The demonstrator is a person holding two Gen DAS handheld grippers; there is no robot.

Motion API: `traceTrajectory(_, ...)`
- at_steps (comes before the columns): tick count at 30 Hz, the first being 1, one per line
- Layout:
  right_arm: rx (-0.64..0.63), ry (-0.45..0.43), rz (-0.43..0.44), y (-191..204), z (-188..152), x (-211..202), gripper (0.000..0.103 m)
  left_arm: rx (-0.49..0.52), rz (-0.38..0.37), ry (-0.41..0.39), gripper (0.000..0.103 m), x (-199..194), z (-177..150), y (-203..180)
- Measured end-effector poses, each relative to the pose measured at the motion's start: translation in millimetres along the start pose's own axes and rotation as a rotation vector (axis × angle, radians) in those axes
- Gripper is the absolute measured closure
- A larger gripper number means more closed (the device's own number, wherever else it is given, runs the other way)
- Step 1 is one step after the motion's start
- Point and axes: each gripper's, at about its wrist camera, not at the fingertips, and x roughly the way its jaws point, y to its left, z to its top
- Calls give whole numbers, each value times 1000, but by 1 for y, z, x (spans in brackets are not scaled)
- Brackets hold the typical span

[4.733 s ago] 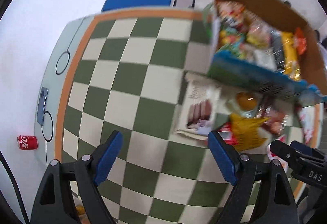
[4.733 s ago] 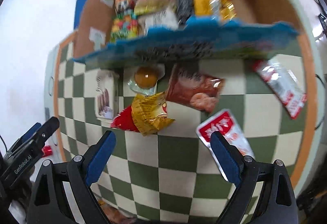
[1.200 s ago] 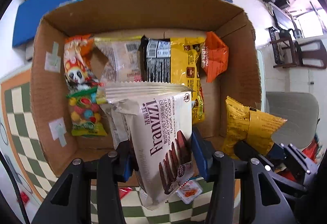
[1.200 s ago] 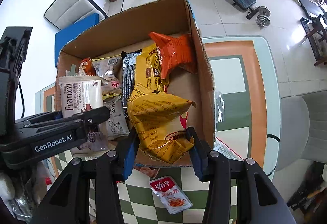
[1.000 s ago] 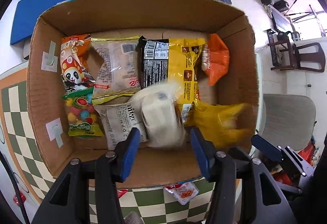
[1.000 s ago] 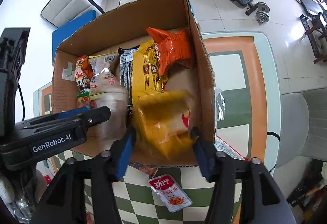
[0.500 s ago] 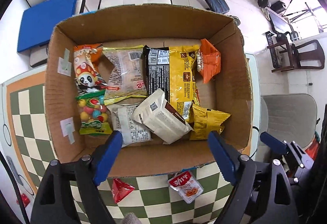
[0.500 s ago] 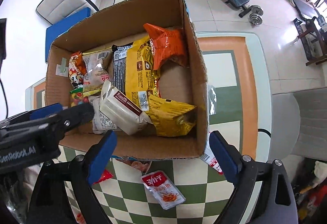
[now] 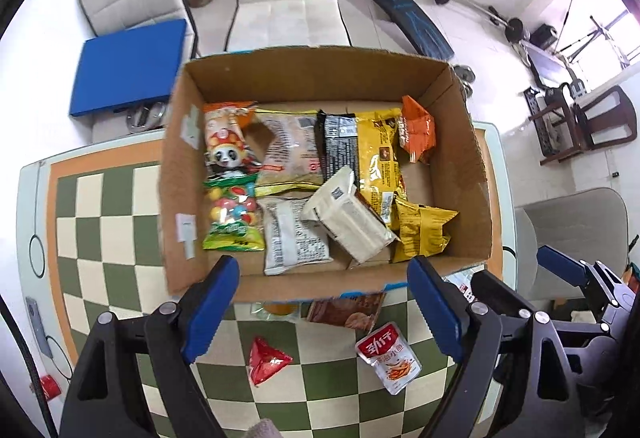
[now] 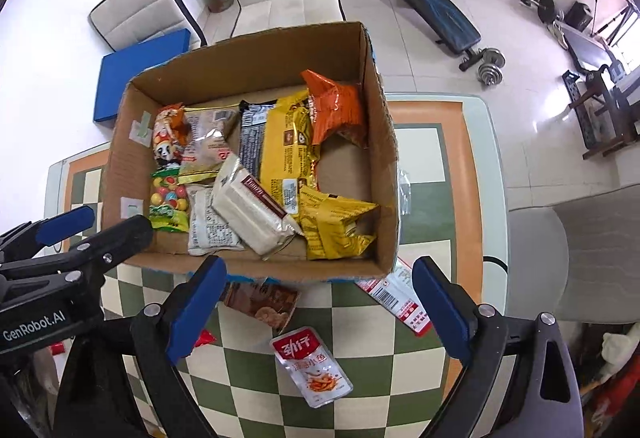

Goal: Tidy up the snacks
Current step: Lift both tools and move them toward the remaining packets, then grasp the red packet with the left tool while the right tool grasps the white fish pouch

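An open brown cardboard box (image 9: 460,166) stands on the green-and-cream checkered table (image 9: 108,278), and most of the snacks lie inside it. Along its left wall sit a panda-printed snack bag (image 9: 226,146) and, nearer the camera, a clear bag of coloured candy balls (image 9: 234,218). A beige translucent packet (image 9: 290,154) and a grey-white printed packet (image 9: 294,234) lie next to them. A white cookie pack (image 9: 352,216) rests tilted across the middle, overlapping a long yellow-and-black packet (image 9: 374,154). A crumpled yellow bag (image 9: 422,230) lies in the near right corner, and an orange bag (image 9: 416,128) leans at the far right. Outside the box, on the table, lie a red triangular packet (image 9: 266,360), a red-and-white sachet (image 9: 388,356) and a brown pouch (image 9: 346,312) partly under the box edge. The left gripper (image 9: 324,302) and the right gripper (image 10: 318,310) both hover spread wide and hold nothing.
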Motion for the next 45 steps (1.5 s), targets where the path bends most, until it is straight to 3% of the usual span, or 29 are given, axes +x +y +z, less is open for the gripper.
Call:
traceTrajectory(11,-11,-110,15,9,-35,-49,7,-30,5,-125,17,-49,-44,14)
traceTrajectory(15,-11,-112,58,10,-51,-56,7,-15,81,-202,17,-61,-60,15)
traceTrajectory(18,-3,-92,100,7,-65,-51,7,-3,130,-215,17,-58,-76,19)
traceTrajectory(22,-7,-10,116,1,-91,-18,7,-35,171,-109,17,-20,-105,39)
traceTrajectory(26,10,127,126,-8,-120,34,7,-127,128,63,17,40,-128,64)
traceTrajectory(29,2,233,134,-10,-139,77,7,-136,122,160,17,83,-140,71)
traceTrajectory(38,-65,364,61,-1,-165,154,7,-76,137,285,17,156,-143,63)
traceTrajectory(40,-76,377,46,1,-166,164,7,-73,141,300,31,166,-142,63)
traceTrajectory(42,-82,397,31,2,-167,174,7,-76,127,332,56,175,-143,62)
traceTrajectory(45,-100,420,-26,4,-171,182,7,-64,139,317,58,175,-146,57)
